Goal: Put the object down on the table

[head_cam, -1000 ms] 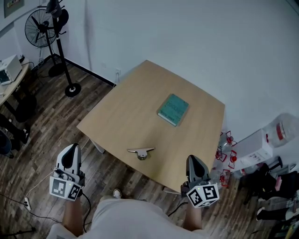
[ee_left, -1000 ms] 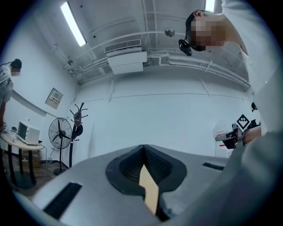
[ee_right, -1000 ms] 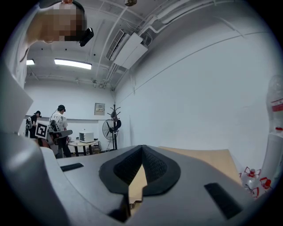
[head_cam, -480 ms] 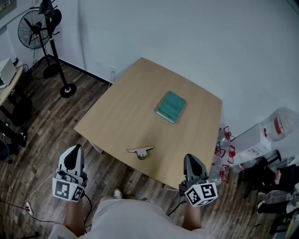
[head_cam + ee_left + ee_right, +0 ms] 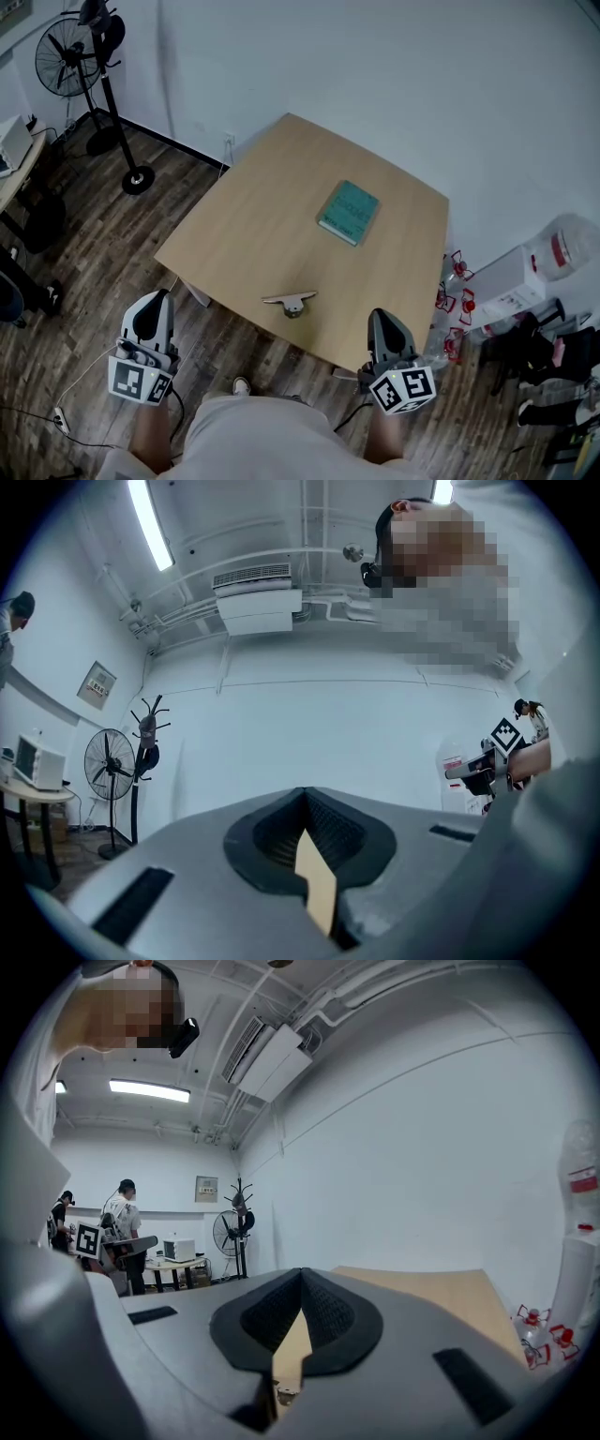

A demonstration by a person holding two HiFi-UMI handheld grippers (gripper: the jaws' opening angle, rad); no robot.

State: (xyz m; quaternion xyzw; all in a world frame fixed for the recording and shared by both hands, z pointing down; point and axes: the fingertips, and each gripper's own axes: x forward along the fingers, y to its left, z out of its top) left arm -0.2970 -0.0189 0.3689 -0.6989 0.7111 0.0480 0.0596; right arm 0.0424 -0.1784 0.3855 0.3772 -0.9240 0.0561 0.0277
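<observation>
the small metal piece [image 5: 292,303] lies flat on the surface [image 5: 253,225], low in the head view near the front edge, with nothing touching it, so it looks already set down. it seems stiff, hard, fairly light and a bit slick; the flat bar across its top looks like the best place to pinch. the teal book [image 5: 348,212] lies well apart, further up and right. the left gripper [image 5: 152,305] and right gripper [image 5: 386,323] hang off the surface at the bottom, jaws closed on nothing.
</observation>
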